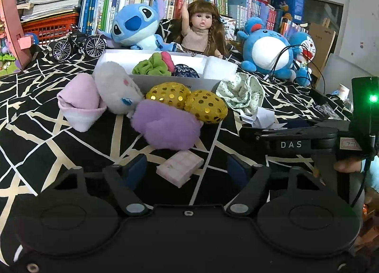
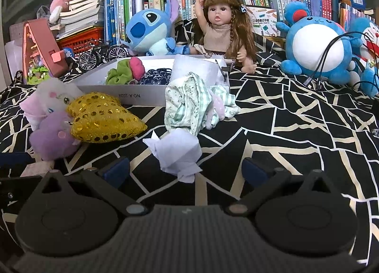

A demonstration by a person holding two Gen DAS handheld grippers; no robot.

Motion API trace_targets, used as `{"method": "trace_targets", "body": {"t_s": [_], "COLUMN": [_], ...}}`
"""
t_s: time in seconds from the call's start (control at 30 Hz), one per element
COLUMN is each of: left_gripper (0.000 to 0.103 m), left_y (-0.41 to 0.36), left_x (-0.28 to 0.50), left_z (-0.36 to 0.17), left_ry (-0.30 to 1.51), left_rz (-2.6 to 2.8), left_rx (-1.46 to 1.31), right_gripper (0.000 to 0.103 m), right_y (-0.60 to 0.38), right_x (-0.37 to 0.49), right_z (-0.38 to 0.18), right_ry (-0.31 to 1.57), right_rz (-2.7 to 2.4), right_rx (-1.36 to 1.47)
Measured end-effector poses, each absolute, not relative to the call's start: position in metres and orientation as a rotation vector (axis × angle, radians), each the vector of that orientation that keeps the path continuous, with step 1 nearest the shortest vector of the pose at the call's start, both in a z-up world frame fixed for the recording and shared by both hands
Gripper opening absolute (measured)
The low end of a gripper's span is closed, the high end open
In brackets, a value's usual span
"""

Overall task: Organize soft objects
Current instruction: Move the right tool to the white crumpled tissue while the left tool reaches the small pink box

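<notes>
My left gripper (image 1: 187,169) is low over the black patterned cloth, open, with a small pink pack (image 1: 180,169) lying between its blue pads and untouched by either. Just beyond lie a purple plush (image 1: 165,128), a gold sequined heart cushion (image 1: 189,102) and a white-and-pink plush (image 1: 116,88). My right gripper (image 2: 186,171) is also open, with a crumpled white paper (image 2: 175,152) between its fingers. It shows side-on at the right of the left wrist view. A green patterned cloth (image 2: 196,104) is bunched behind the paper, against the white box (image 2: 142,94).
The box holds a green scrunchie (image 1: 149,66), a pink one, a dark blue cloth (image 1: 186,71) and a white foam block (image 1: 220,66). Behind it sit a blue alien plush (image 1: 135,26), a doll (image 1: 201,31), a round blue plush (image 1: 267,50), a model bicycle (image 1: 78,45), books and cables (image 2: 331,59).
</notes>
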State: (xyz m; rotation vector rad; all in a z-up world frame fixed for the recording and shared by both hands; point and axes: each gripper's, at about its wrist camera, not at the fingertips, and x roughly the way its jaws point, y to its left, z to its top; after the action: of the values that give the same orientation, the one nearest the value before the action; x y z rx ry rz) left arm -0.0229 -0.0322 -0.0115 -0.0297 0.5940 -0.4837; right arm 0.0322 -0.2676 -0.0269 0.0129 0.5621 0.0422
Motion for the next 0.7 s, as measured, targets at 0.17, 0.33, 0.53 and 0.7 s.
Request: {"method": "trace_targets", "body": {"t_s": [0.17,0.33,0.53,0.7], "left_gripper": [0.051,0.044,0.043,0.042], "left_y": [-0.033,-0.0319,-0.0336,-0.0343], "left_x": [-0.0239,-0.0241,-0.0244,-0.0231], "left_z": [-0.0123,-0.0124,-0.013,-0.0136], "left_ry": [0.593,0.592,0.589,0.589], "left_rz": [-0.485,-0.483,-0.485,-0.482], "left_rx": [-0.02,-0.021,0.001,0.006], "right_gripper": [0.103,0.103,0.103,0.103], "right_y": [-0.2654,-0.2652,-0.2645,-0.2646], "right_x": [0.0344,0.0352,0.0366,0.0418], "right_z": [-0.0282,-0.0289,-0.0283,-0.0249], "right_ry": [0.571,0.576,0.588,0.625], "right_rz": [0.04,0.046,0.045,0.046], "right_rx": [-0.005,-0.016,-0.018,-0.018]}}
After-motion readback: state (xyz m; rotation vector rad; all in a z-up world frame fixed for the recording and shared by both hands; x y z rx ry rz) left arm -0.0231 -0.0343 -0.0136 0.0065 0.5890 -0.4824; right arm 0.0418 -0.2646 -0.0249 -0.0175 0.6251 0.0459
